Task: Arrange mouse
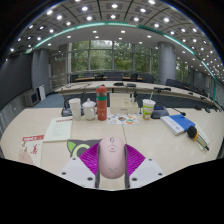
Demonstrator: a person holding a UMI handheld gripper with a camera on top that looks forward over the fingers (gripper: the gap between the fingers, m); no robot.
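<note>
Black jaws, purple inner pads [92, 157]

Mouse [112, 156]: pale pink-white, a faint darker line down its middle. It lies on a mouse mat [93, 155], purple with a dark geometric pattern and green at its far left corner. Gripper [112, 174]: white finger blocks. Table [160, 140]: cream. Far left of the mouse, a red bottle [101, 102] with a white cap. Far right, a white cup [148, 108] with a green band. Right, a blue-and-white book [177, 124]. Left, white papers [58, 130], one with red marks.
</note>
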